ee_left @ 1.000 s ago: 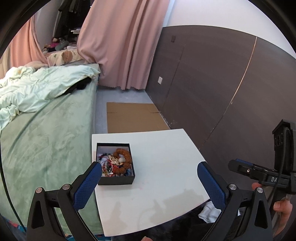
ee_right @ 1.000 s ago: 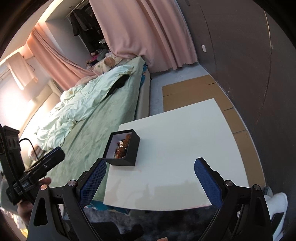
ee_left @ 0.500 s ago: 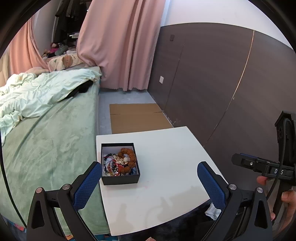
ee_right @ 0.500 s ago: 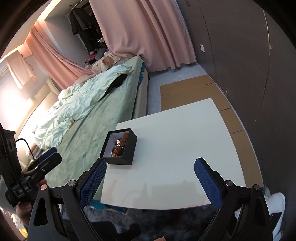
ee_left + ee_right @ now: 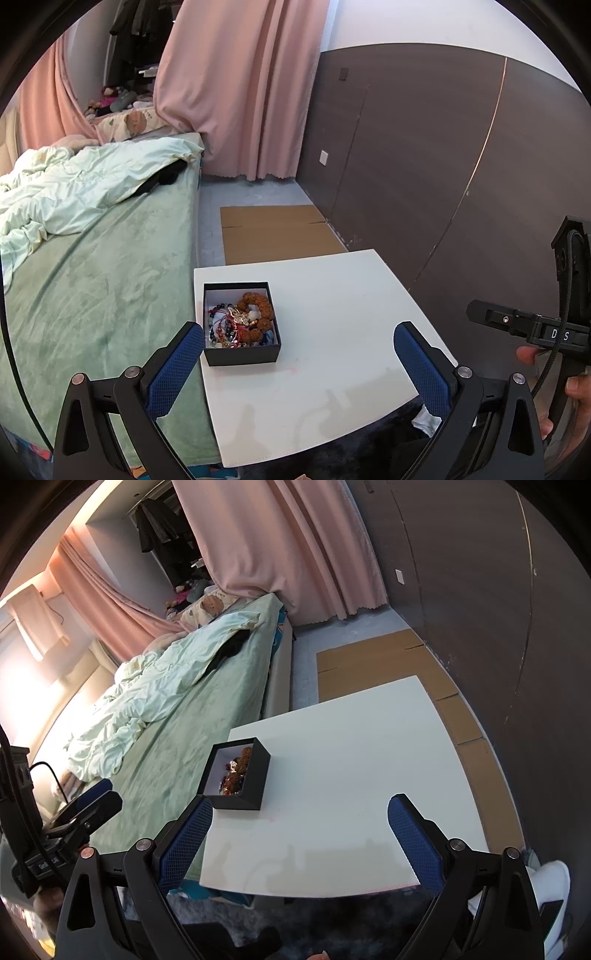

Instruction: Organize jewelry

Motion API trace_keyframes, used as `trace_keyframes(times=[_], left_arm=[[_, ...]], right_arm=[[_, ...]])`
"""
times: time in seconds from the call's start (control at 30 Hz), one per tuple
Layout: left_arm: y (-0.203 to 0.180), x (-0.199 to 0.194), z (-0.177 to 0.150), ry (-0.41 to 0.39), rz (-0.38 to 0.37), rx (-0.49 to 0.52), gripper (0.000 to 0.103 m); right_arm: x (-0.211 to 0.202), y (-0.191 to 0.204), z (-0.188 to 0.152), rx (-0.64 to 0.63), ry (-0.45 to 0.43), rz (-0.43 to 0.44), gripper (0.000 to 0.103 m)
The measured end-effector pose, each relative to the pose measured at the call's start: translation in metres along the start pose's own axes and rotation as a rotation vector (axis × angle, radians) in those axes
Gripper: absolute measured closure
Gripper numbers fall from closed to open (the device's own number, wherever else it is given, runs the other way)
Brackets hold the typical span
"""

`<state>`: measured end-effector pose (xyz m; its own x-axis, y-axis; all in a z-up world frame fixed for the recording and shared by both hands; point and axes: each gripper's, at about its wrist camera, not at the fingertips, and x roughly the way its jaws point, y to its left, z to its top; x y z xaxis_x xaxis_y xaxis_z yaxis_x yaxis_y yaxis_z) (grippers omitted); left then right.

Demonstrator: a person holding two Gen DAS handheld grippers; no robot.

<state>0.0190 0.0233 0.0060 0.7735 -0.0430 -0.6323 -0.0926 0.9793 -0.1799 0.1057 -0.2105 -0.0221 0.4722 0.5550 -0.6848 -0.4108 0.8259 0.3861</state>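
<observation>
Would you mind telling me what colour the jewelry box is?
The box is black outside with a white lining, clearest in the left wrist view.

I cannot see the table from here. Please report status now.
Left gripper open, empty. Right gripper open, empty. Jewelry box lidless, full, near table edge by bed. Nothing in the way.

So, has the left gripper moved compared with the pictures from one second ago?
Yes. In the left wrist view the black box and white table now look larger and nearer, so the left gripper has moved closer to them.

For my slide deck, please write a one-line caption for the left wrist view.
Open left gripper above a white table with a black box of tangled jewelry.
</observation>
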Motion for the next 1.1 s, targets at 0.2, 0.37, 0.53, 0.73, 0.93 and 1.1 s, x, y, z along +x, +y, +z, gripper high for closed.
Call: trace_keyframes(times=[0.2, 0.37, 0.53, 0.73, 0.93, 1.1], left_arm=[[-0.0026, 0.0001, -0.0018, 0.003, -0.004, 0.006, 0.000], [-0.0026, -0.0010, -0.0025, 0.006, 0.000, 0.004, 0.000], [-0.0051, -0.0018, -0.0028, 0.003, 0.027, 0.022, 0.000], [-0.0055, -0.0034, -0.0040, 0.000, 0.031, 0.027, 0.000], [-0.0057, -0.0018, -0.0026, 0.001, 0.044, 0.027, 0.000], [-0.0066, -0.0025, -0.0021, -0.006, 0.045, 0.033, 0.000]], right_arm=[[-0.0012, -0.0005, -0.0009, 0.002, 0.001, -0.002, 0.007], [-0.0015, 0.0004, -0.0014, 0.001, 0.000, -0.003, 0.007], [-0.0018, -0.0002, -0.0014, 0.000, 0.001, -0.003, 0.007], [-0.0016, 0.0006, -0.0016, -0.001, 0.000, -0.004, 0.007], [-0.0008, -0.0008, -0.0017, -0.001, 0.000, -0.004, 0.007], [-0.0021, -0.0022, -0.0024, -0.005, 0.000, -0.011, 0.007]])
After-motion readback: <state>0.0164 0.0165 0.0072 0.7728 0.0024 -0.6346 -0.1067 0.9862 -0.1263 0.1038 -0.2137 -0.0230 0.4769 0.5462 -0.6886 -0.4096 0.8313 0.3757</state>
